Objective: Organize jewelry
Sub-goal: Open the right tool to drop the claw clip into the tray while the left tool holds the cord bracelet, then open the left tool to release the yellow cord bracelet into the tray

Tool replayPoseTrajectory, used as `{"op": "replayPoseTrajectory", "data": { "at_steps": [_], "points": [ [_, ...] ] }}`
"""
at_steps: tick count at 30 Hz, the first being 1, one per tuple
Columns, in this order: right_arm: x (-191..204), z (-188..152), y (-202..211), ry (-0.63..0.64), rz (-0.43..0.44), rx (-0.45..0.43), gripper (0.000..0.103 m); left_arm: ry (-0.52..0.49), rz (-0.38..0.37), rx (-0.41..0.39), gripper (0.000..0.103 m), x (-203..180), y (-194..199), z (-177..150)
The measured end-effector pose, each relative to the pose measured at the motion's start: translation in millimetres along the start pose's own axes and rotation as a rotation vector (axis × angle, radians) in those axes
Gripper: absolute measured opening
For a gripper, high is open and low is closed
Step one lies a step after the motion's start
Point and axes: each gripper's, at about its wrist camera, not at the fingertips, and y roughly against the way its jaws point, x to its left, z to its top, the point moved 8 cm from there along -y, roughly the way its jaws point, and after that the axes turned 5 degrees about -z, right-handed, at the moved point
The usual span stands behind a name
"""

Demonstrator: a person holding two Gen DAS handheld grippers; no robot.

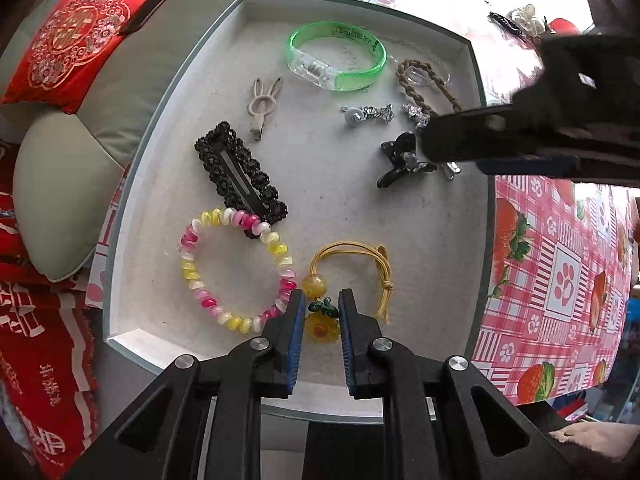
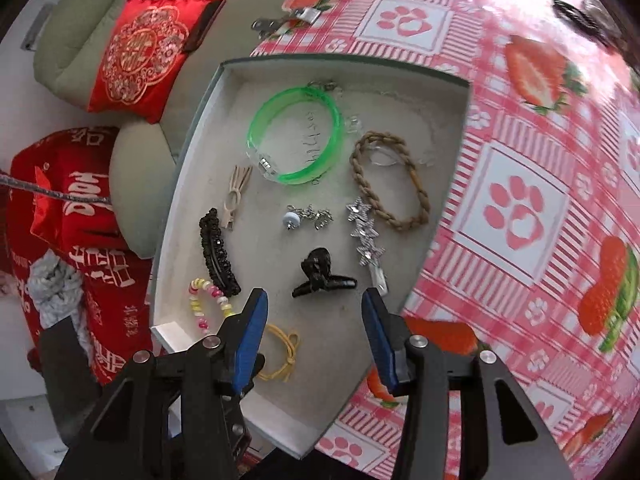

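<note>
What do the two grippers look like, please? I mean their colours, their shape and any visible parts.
Both are alike. The left gripper and the right gripper are made of matte black plastic, with angular linkage arms that have triangular cut-outs and round silver pivot bolts. Each has two flat fingers lined inside with blue ribbed pads. No cables, markings or sleeves are visible.

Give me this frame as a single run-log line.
left gripper: closed on sunflower charm of yellow hair tie | right gripper: open, empty, above black claw clip | tray: holds sorted jewelry
</note>
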Motion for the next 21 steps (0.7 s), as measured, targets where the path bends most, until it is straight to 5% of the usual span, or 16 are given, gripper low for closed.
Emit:
{"op": "replayPoseTrajectory", "data": {
  "at_steps": [21],
  "points": [
    [-39,-51,47,-0.110,-0.030,-0.042,0.053,-0.066,0.068,0.052,0.024,-28,-19,16]
  ]
}}
